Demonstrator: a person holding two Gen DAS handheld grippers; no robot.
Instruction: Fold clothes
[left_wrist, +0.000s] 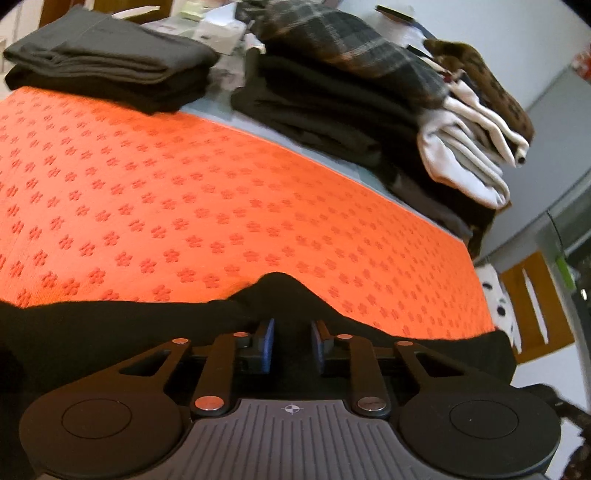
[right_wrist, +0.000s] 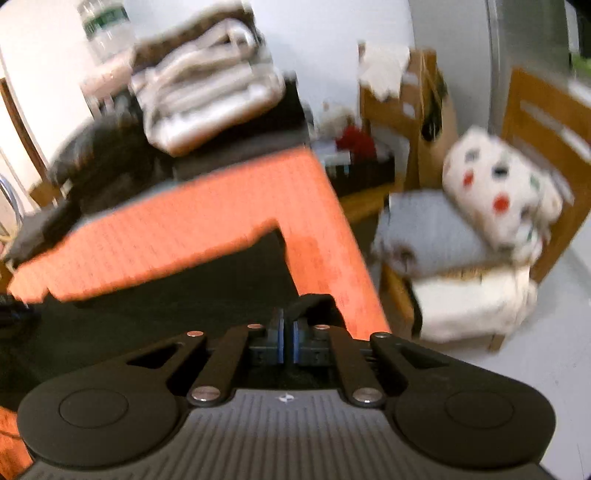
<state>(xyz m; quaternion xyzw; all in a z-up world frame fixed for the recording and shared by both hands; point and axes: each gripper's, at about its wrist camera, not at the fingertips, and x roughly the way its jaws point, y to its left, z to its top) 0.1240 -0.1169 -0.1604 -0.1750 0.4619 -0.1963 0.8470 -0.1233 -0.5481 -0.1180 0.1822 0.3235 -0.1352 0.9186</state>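
A black garment (left_wrist: 110, 325) lies along the near edge of the orange patterned cloth (left_wrist: 221, 192) that covers the table. My left gripper (left_wrist: 291, 325) is at the garment's edge. Its blue pads (left_wrist: 269, 332) stand a little apart, and a hump of black fabric bunches over and between the fingertips, hiding them. In the blurred right wrist view, my right gripper (right_wrist: 289, 332) has its pads nearly together on a fold of the same black garment (right_wrist: 184, 288), close to the table's right corner.
At the back of the table are a folded dark stack (left_wrist: 107, 62) and a taller pile with plaid and white items (left_wrist: 369, 92). A chair holding folded laundry (right_wrist: 472, 236) stands past the right edge, with cardboard boxes (right_wrist: 413, 107) behind. A water bottle (right_wrist: 105, 26) is at the rear.
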